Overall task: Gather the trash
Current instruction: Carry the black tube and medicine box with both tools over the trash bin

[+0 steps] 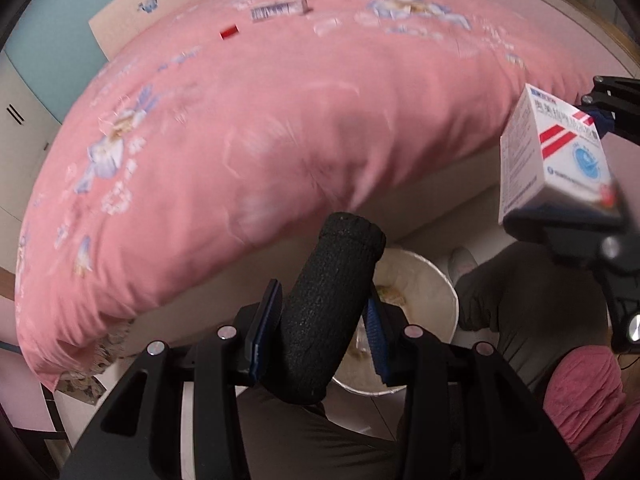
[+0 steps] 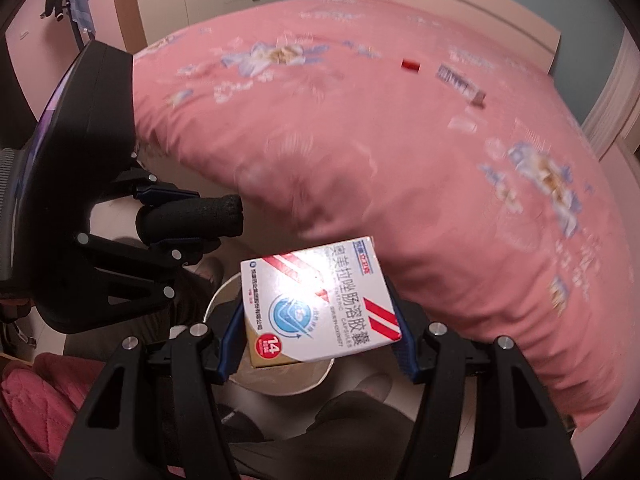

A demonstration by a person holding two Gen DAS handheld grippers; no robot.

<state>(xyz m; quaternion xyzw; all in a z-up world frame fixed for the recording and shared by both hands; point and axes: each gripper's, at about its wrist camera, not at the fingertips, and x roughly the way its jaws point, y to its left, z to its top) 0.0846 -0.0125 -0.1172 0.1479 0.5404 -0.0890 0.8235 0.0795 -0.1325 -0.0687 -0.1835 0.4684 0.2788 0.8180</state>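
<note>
The foam tube (image 1: 328, 312) and medicine box (image 2: 320, 300) hide most of the bin (image 1: 432, 280).

– The foam tube (image 1: 328, 312) looks rough, matt and porous.
– The carton (image 2: 320, 300) is glossy card, glare on top. The bedspread (image 1: 240, 140) is soft printed cloth; the bin (image 1: 432, 280) seems smooth plastic.

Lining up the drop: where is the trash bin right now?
The trash bin sits on the floor beside the bed, directly under both grippers: below the medicine box in the right wrist view, behind the black foam roll in the left.
</note>
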